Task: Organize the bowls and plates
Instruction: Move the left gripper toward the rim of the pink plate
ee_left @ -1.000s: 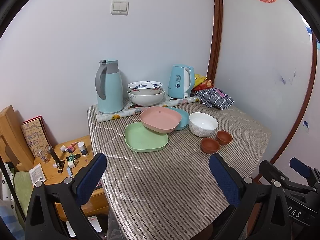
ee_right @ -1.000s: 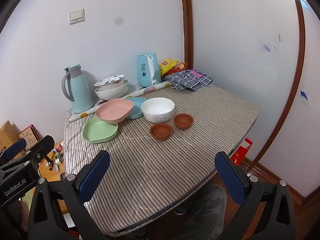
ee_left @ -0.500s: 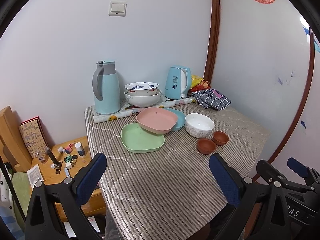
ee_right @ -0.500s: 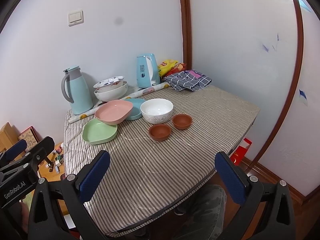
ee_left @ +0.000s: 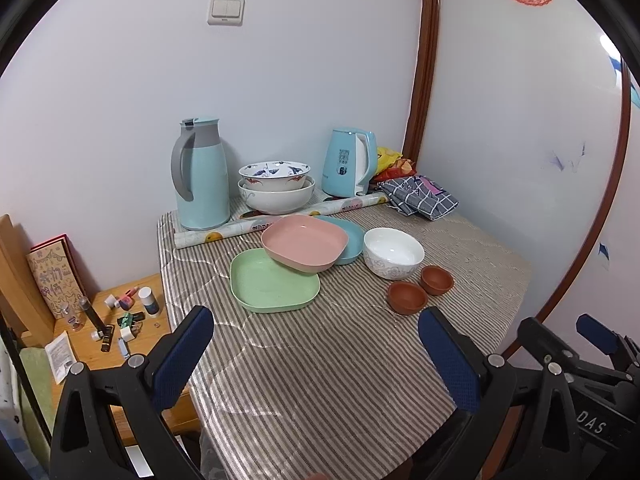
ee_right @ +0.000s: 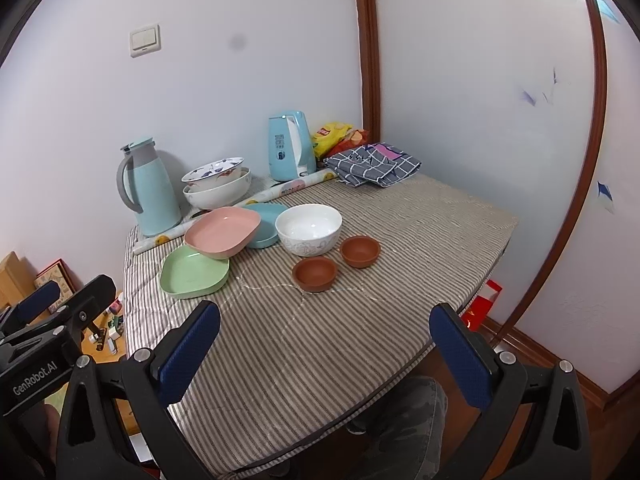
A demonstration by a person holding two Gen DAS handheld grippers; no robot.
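On the striped table [ee_left: 320, 380] lie a green plate [ee_left: 274, 282] [ee_right: 194, 272], a pink plate [ee_left: 304, 246] [ee_right: 222, 230] leaning across the green one and a blue plate [ee_left: 348, 236] [ee_right: 266, 222], a white bowl [ee_left: 393, 252] [ee_right: 309, 229] and two small brown bowls [ee_left: 406, 297] [ee_left: 437, 279] [ee_right: 315, 273] [ee_right: 360, 251]. Two stacked patterned bowls [ee_left: 276, 186] [ee_right: 218, 186] stand at the back. My left gripper [ee_left: 320, 354] and right gripper [ee_right: 326, 354] are both open, empty, hovering above the near table edge, well short of the dishes.
A teal thermos [ee_left: 200, 174], a blue kettle [ee_left: 350, 164], a rolled sheet [ee_left: 280, 220], a checked cloth [ee_left: 420, 198] and snack bags [ee_right: 334, 136] line the back. A low wooden side table [ee_left: 120, 320] with small items stands left. A person's leg [ee_right: 400, 420] is below the table edge.
Both views have pulled back and risen slightly; the dishes sit a little farther away and lower in frame. Nothing on the table has moved and both grippers stay open.
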